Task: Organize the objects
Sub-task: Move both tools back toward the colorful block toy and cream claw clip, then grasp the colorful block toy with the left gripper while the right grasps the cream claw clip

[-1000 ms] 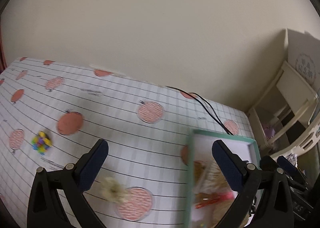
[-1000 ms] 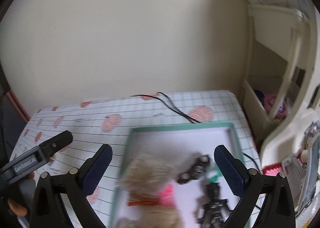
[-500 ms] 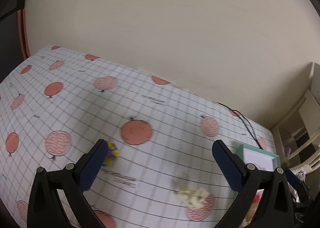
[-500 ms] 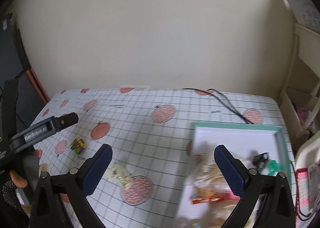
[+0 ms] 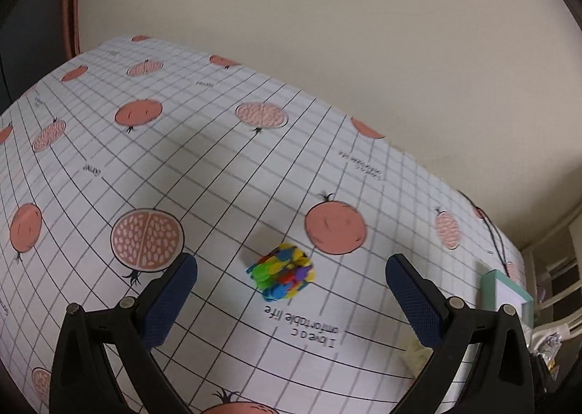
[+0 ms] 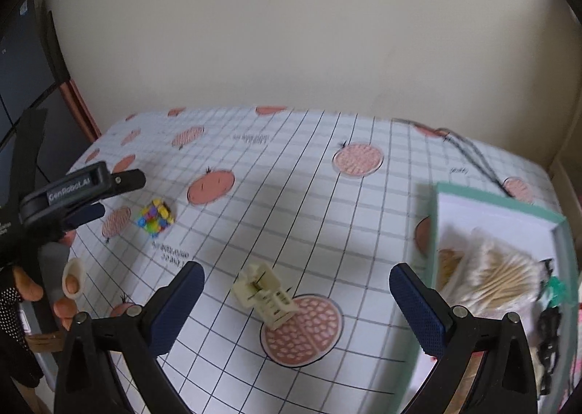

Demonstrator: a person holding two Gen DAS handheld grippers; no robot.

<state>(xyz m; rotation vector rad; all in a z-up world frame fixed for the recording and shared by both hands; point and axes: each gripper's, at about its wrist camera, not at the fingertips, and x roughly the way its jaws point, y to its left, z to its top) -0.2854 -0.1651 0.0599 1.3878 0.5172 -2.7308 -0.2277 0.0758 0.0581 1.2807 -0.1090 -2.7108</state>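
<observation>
1. Both tools stand with their fingers spread wide and nothing between them: the left tool (image 5: 291, 276) fills the bottom of the left wrist view, and the right tool (image 6: 296, 286) fills the bottom of the right wrist view. The left tool also shows at the left edge of the right wrist view, held by a person's hand (image 6: 54, 286) with covers on its fingertips.
2. Under both tools lies the bench (image 6: 291, 196), covered by a white grid cloth printed with pomegranates; it fills the middle of both views, with a plain cream wall behind it.
3. At the right edge of the right wrist view sits a shallow box with a green rim (image 6: 509, 196). Its corner also shows at the lower right of the left wrist view.
4. Inside the box, a pack of cotton swabs (image 6: 498, 276) lies at the centre right of the frame, with small dark things just right of it, too blurred to tell.
5. A cream plastic part (image 6: 263, 292) lies on the cloth in the lower middle of the right wrist view, between the right tool's fingers in the frame, partly on a pomegranate print.
6. A small many-coloured cube (image 5: 282, 277) lies on the cloth in the lower centre of the left wrist view, framed by the left tool's fingers and apart from both.
</observation>
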